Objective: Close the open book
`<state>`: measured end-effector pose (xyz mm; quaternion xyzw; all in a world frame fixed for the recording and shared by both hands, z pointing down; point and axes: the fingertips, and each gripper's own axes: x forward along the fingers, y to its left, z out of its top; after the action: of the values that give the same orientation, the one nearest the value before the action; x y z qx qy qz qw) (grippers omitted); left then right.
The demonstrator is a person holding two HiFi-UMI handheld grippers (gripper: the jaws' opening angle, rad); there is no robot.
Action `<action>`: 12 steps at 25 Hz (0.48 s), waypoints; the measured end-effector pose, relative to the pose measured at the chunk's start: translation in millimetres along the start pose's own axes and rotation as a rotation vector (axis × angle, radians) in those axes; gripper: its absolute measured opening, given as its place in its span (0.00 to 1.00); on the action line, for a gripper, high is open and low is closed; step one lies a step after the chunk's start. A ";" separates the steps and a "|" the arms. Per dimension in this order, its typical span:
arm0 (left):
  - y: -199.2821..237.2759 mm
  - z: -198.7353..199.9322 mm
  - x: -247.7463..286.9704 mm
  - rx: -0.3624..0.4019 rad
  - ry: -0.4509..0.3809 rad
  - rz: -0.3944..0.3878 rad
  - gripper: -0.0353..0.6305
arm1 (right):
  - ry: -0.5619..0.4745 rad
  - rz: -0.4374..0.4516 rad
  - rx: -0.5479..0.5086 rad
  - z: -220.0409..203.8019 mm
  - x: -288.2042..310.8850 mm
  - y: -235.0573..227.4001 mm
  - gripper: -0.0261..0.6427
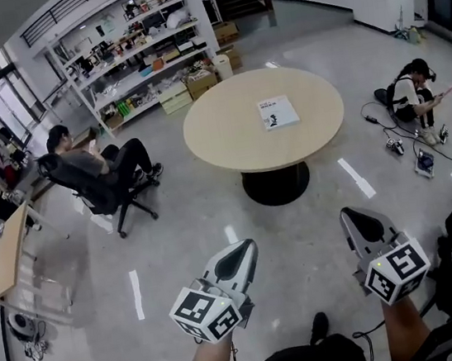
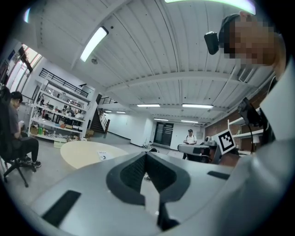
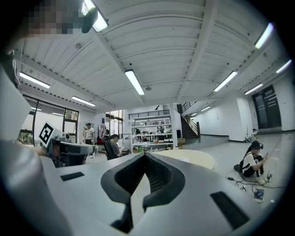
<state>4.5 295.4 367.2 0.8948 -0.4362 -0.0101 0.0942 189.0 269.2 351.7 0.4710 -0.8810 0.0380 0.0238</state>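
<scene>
Wooden desk: I see it at the 9 o'clock edge of the head view, well apart from everything I work with.

Seated person: sits in a black office chair at 9 o'clock of the round table, turned towards the shelves.

Shelving: stands at 11 o'clock of the head view, its boards crowded with boxes and small goods.

Left gripper: I hold it low at 6 o'clock of the head view, over the bare grey floor, pointing at the table. In its own view the two dark pads meet at the tip, fully closed, with nothing between them.

Round table: pale wooden top on a black foot, at 12 o'clock from both grippers and well apart from them. It also shows in the left gripper view and the right gripper view.

Book: lies flat on the table top, just off centre towards 2 o'clock, showing a white face with dark print. From here I cannot tell whether it is open or shut. It is a small white patch in the left gripper view.

Right gripper: at 5 o'clock of the head view, beside the left one. Its own view shows the fingers pressed together and empty.

Person on the floor: sits at 3 o'clock of the table, among cables.
</scene>
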 end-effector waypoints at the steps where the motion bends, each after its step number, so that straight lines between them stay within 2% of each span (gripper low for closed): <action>1: -2.8 0.7 -11.3 0.013 0.002 -0.007 0.04 | -0.003 -0.013 0.010 0.4 -7.7 9.0 0.04; 4: -6.4 4.5 -42.0 0.032 -0.009 -0.021 0.04 | 0.002 -0.035 0.017 1.7 -23.2 39.7 0.04; 8: -12.9 -3.3 -73.8 0.011 -0.005 -0.045 0.04 | 0.017 -0.025 0.019 1.0 -39.4 83.6 0.04; 12: -30.9 -10.1 -85.3 0.015 0.004 -0.046 0.04 | 0.024 -0.024 0.032 -4.3 -60.0 100.1 0.04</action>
<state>-23.3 382.3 366.2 0.9054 -0.4152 -0.0071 0.0882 139.0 374.7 346.8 0.4814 -0.8742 0.0575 0.0272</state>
